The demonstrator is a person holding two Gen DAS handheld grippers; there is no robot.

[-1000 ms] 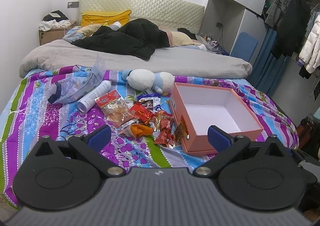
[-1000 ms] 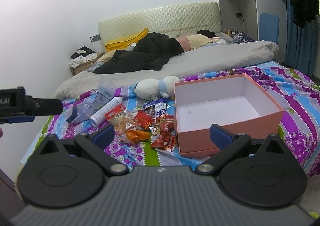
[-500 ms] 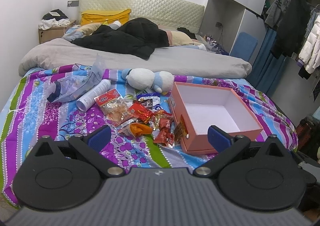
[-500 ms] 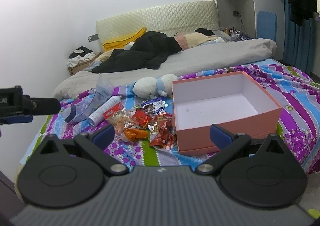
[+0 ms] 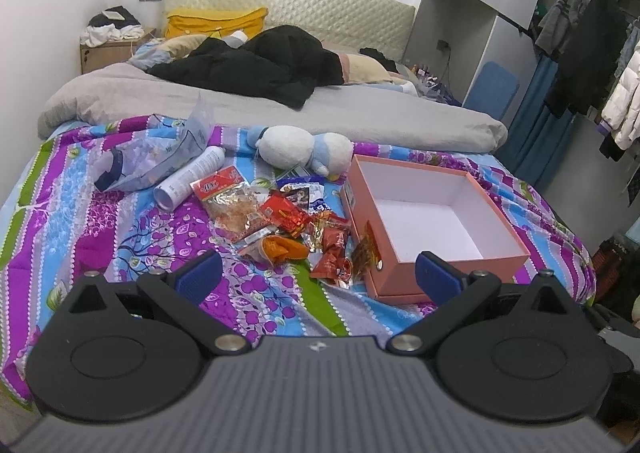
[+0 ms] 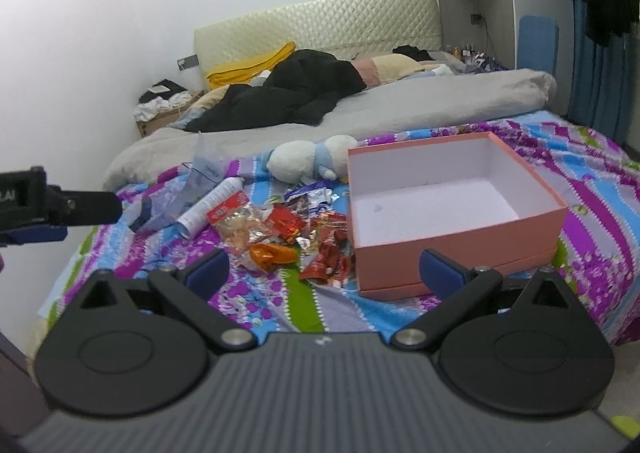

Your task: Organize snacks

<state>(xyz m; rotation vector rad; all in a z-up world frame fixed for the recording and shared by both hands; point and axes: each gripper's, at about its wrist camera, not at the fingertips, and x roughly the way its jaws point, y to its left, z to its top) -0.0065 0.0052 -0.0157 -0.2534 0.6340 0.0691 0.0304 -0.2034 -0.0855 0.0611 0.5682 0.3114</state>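
Below me is a bed (image 5: pixel 60 213), its near half spread with a striped, flowered quilt (image 5: pixel 132 237) in purple, blue and green. On the quilt sits an open pink box (image 5: pixel 460 265) with a bare white inside. Just beside its left wall is a heap of snack packets (image 5: pixel 296 221), red, orange and clear, some touching the box. Beyond them a white and blue plush toy (image 5: pixel 300 149) lies on its side. Left of the heap lies a white tube (image 5: pixel 188 181) against a crumpled clear bag (image 5: pixel 144 165); what that bag holds I cannot make out. Farther back, a grey duvet (image 5: pixel 360 117) crosses the bed, with a black jacket (image 5: pixel 256 69) and pillows (image 5: pixel 216 19) on it.
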